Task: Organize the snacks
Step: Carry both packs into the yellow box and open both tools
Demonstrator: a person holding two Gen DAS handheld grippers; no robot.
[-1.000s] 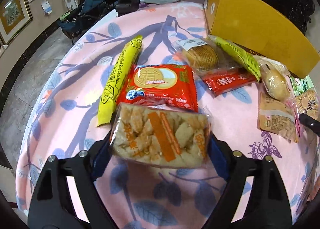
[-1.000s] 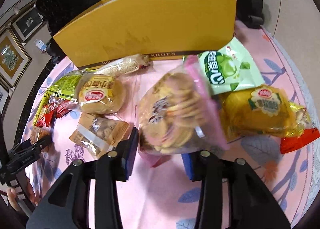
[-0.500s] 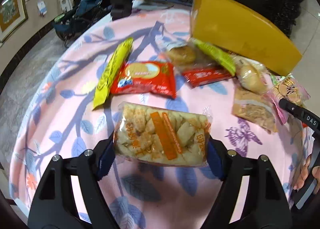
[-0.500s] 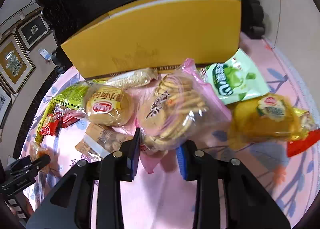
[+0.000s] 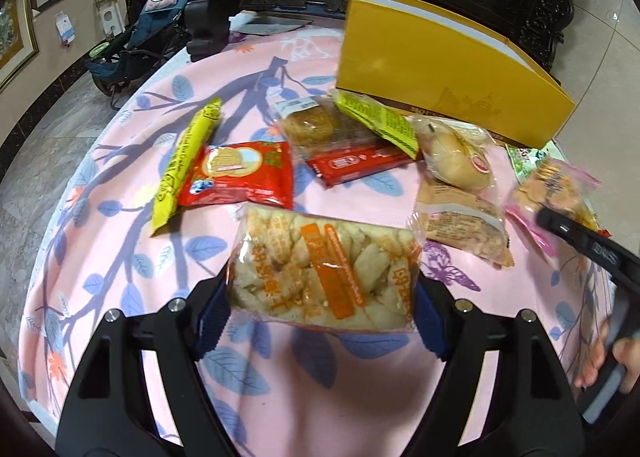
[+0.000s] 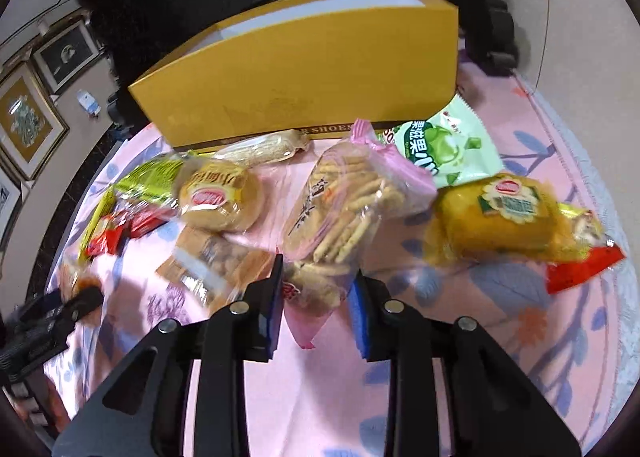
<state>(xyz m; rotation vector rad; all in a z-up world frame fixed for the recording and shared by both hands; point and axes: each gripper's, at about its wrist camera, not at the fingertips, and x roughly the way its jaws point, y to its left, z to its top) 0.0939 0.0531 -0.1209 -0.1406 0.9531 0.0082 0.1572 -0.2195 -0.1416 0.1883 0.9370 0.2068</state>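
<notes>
The left claw (image 5: 324, 297) is clamped across the width of a clear rice-cracker pack (image 5: 324, 269), its blue pads pressed against both short ends, and the pack hangs above the pink leaf-print tabletop (image 5: 120, 217). The right claw (image 6: 316, 297) is closed on the lower end of a pink-edged biscuit bag (image 6: 344, 201), which tilts up and away from the pads, off the cloth.

Just beyond the rice-cracker pack lie a red packet (image 5: 240, 173) and, touching its left side, a long yellow stick (image 5: 184, 161). Further back sit a round cake in clear wrap (image 5: 308, 123), a red bar (image 5: 356, 163) and a green packet (image 5: 376, 121) overlapping one another. To their right are a bun (image 5: 456, 153) and, nearer, a tan pack (image 5: 460, 221).

In the right wrist view, a green apple-print bag (image 6: 444, 145) lies behind the biscuit bag, and a yellow cake pack (image 6: 508, 217) lies to its right. The yellow box (image 6: 304, 73) stands at the far edge, behind all the snacks.
</notes>
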